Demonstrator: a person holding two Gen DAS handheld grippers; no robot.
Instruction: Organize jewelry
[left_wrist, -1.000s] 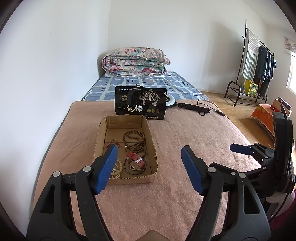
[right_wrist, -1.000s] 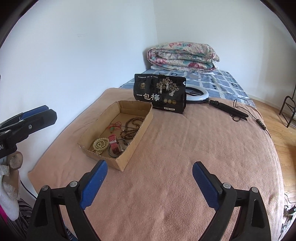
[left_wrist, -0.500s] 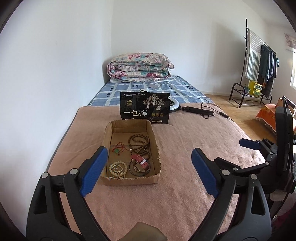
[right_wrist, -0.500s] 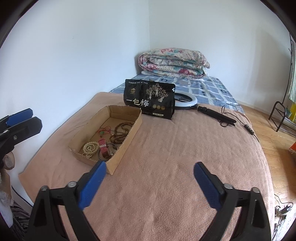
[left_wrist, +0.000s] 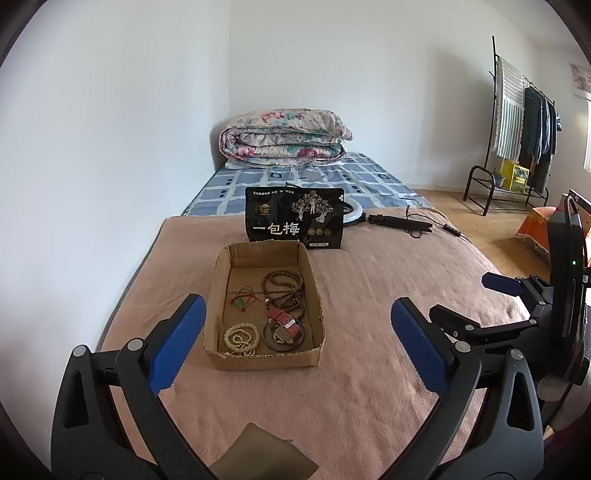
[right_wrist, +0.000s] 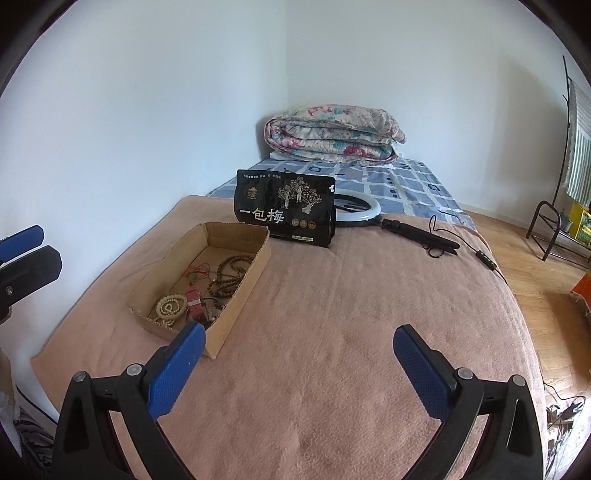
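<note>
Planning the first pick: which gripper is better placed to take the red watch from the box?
Left, probably. The left gripper faces the box head-on, watch between its open jaws; the right gripper points at bare blanket beside it.

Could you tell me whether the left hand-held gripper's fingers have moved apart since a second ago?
Yes. The left hand-held gripper has just been opening; its left finger now stands left of the cardboard box instead of overlapping it, nothing between.

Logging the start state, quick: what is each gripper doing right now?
Left gripper: jaws just opened wide, nothing between them.
Right gripper: jaws open wide, empty, over the blanket.
</note>
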